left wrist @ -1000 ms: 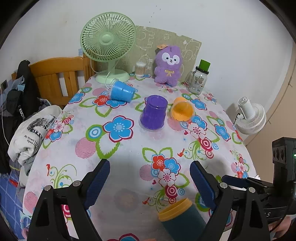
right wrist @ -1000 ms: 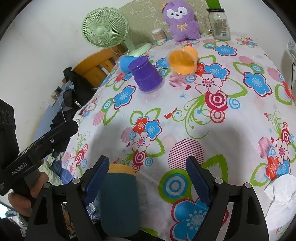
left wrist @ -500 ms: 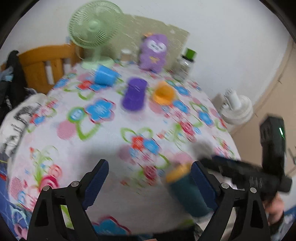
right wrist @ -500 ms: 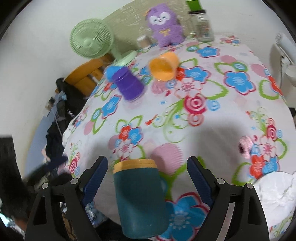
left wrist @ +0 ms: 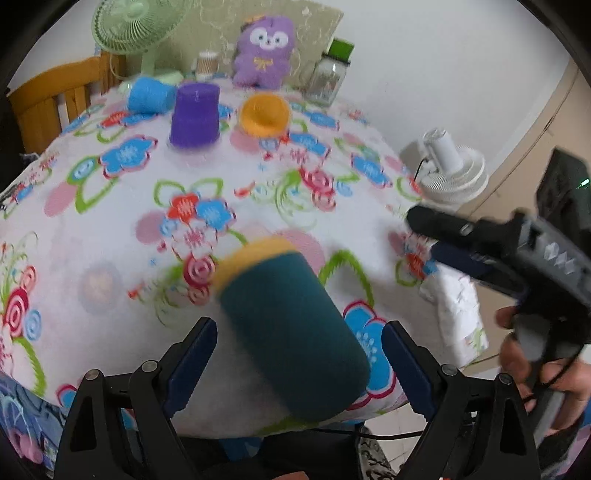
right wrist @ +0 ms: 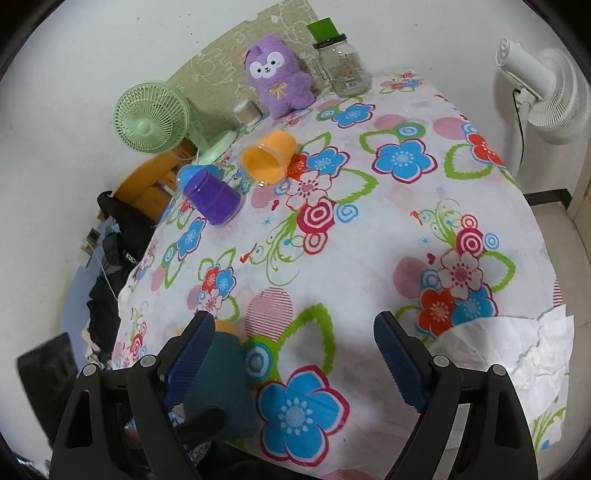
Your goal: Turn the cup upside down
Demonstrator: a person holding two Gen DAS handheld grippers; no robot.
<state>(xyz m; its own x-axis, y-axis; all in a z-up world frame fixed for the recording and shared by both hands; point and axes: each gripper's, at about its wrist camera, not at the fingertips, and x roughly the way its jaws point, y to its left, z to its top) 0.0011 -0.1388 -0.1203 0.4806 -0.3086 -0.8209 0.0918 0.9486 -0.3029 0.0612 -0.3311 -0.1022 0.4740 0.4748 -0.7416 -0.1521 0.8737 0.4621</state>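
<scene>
A dark teal cup (left wrist: 291, 332) with a yellow rim lies on its side near the table's front edge, rim pointing away. My left gripper (left wrist: 299, 365) is open, its fingers on either side of the cup without touching it. In the right wrist view the cup (right wrist: 221, 384) sits behind the left finger of my right gripper (right wrist: 295, 354), which is open and empty. The right gripper's body also shows in the left wrist view (left wrist: 517, 251).
A purple cup (left wrist: 194, 114) stands upside down further back. An orange cup (left wrist: 264, 112) and a blue cup (left wrist: 149, 95) lie on their sides. At the back stand a green fan (left wrist: 136, 26), a purple plush toy (left wrist: 264, 48) and a glass jar (left wrist: 328, 75). White paper (right wrist: 517, 354) lies at the right edge.
My left gripper has swung toward the teal cup, which now lies between its open fingers. My right gripper has shifted right, so the cup has slid out of its jaws to the left.
</scene>
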